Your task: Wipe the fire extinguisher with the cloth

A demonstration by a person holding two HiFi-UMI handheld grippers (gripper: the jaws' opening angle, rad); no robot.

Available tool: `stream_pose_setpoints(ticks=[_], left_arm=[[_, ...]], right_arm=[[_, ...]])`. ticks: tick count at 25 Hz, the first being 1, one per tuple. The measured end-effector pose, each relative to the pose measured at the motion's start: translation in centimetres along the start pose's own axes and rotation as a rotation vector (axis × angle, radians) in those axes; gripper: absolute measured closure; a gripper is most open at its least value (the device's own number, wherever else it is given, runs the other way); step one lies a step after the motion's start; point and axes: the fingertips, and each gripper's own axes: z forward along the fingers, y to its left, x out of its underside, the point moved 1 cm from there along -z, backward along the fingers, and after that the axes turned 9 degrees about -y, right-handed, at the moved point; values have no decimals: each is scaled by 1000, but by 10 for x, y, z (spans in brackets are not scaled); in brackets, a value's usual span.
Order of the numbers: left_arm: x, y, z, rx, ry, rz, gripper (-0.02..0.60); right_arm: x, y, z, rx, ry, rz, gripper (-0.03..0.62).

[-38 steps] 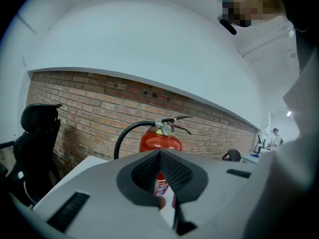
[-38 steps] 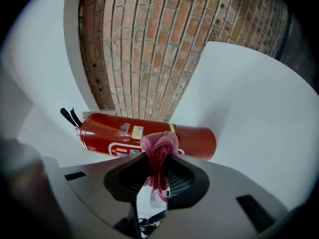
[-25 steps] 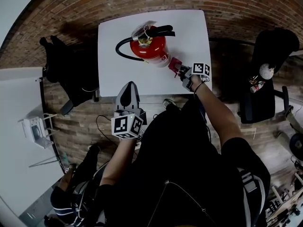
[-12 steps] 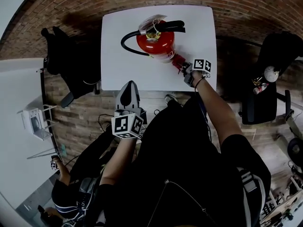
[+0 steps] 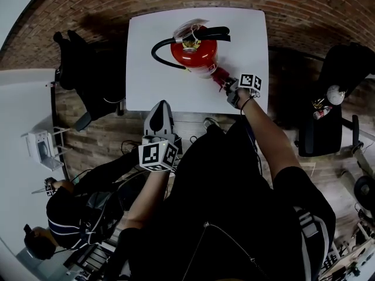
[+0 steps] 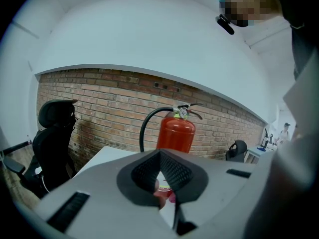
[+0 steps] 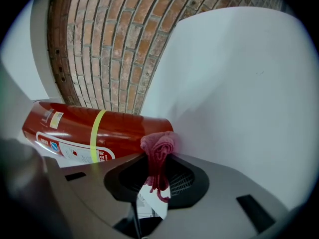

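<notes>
Red steel fire extinguisher [image 5: 193,50] with black hose and lever stands upright on the white square desk [image 5: 146,81], toward its far side. Right arm is stretched forward over the near edge, and the right tool [image 5: 227,86] sits at the extinguisher's lower right flank. Its jaws are clamped on a bunched pink cloth [image 7: 158,148], which touches the cylinder base. Left arm is bent and tucked in. Left tool [image 5: 158,115] is well short of the extinguisher at the desk's near edge, pointing at it, jaws together with nothing gripped.
</notes>
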Motion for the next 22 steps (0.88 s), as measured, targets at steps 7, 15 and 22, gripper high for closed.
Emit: stream_pose_setpoints(ticks=[7,15,22], left_arm=[[-5,-3,-1,0,-14,-6,572],[-9,-10,3,18,-27,-7,572],[-12,-19,7,41,-33,-9,571]], right_arm=[[0,25,-13,-60,-10,7,493],[-4,59,-30,-141,-46,14,491],[-7,83,-43,-184,-71,16,491]])
